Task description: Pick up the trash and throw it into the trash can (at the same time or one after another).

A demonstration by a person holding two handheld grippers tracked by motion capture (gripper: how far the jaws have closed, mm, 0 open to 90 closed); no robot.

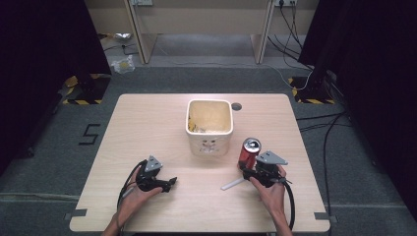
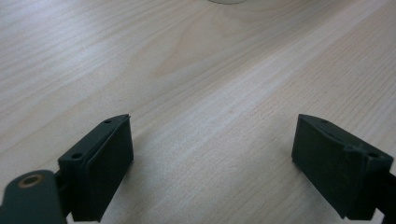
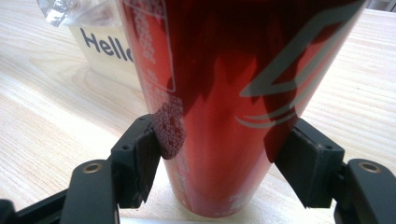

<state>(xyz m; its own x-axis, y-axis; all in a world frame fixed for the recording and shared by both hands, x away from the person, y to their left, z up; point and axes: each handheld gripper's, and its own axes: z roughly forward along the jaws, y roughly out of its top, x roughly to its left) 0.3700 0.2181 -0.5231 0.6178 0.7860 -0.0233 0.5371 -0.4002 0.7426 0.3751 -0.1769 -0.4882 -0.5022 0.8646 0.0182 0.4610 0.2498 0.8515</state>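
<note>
Red soda can (image 3: 219,102) upright between right gripper (image 1: 259,173) pads, both touching its sides, just right of cream bin (image 1: 209,123); left gripper (image 2: 212,163) wide, empty.

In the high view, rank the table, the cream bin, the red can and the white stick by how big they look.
1. Table, by far the largest.
2. Cream bin.
3. Red can, upright.
4. White stick, thin and partly hidden, so smallest as seen.

Your left hand-held gripper (image 1: 169,184) and right hand-held gripper (image 1: 249,169) are black, each topped by a grey three-cornered plate and trailing a black cable.
</note>
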